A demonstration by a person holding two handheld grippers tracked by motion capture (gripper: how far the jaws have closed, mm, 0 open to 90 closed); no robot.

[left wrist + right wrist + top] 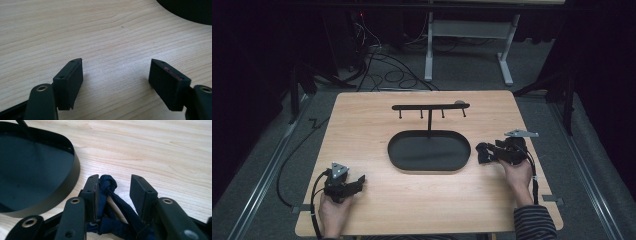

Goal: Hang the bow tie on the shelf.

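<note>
Dark navy knotted cord (110, 195), soft fabric, bunched with a thick knot at its far end. Lies on the desk (377, 200) at the right, just beside the right rim of the black oval tray (392, 150). Sits between the jaws of the right claw (113, 192), against one of them.

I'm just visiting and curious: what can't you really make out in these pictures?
- Dark blue knotted cord: right gripper view, its lower part is hidden behind the right tool's jaws, so a firm grip is unclear.
- Black oval metal tray: left gripper view, cut off by the top edge.
- Hooks on the black hanger bar: high view, too small to tell their shape.
</note>
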